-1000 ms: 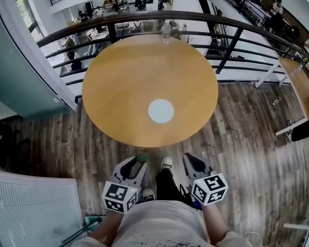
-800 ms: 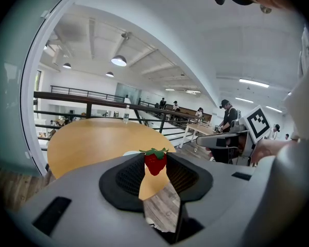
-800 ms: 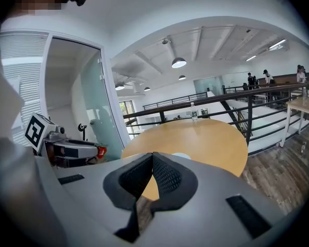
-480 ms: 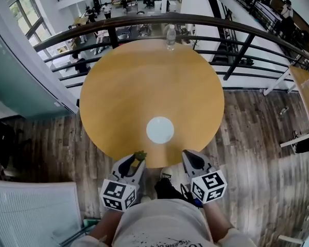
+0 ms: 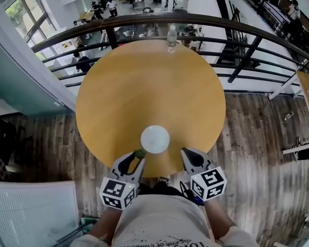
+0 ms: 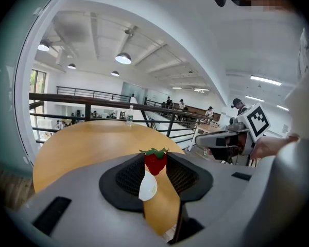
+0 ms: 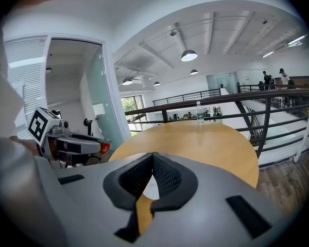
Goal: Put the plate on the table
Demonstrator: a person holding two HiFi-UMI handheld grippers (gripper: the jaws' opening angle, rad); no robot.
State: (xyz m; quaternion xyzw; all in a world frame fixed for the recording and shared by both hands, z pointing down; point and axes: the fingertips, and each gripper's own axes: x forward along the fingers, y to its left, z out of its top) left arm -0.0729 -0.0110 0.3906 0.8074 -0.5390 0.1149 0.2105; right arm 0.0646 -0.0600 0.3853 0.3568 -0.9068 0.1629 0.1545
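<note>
A white plate point(image 5: 155, 139) lies flat on the round wooden table point(image 5: 149, 86), near its front edge. My left gripper point(image 5: 136, 156) is shut on a red strawberry point(image 6: 155, 161) with a green top, held just left of and in front of the plate. In the left gripper view the plate point(image 6: 148, 188) shows below the berry, between the jaws. My right gripper point(image 5: 185, 153) hovers at the table's front edge, right of the plate; its jaws meet at the tips with nothing in them, and the plate point(image 7: 149, 187) shows through the gap behind them.
A clear water bottle point(image 5: 171, 36) stands at the table's far edge by a dark metal railing point(image 5: 237, 30), with a drop to a lower floor beyond. A glass wall point(image 5: 20, 81) is at the left. Wooden floor surrounds the table.
Both grippers have come forward from over the floor to the table's front edge, now flanking the plate. The strawberry stays in the left gripper.
</note>
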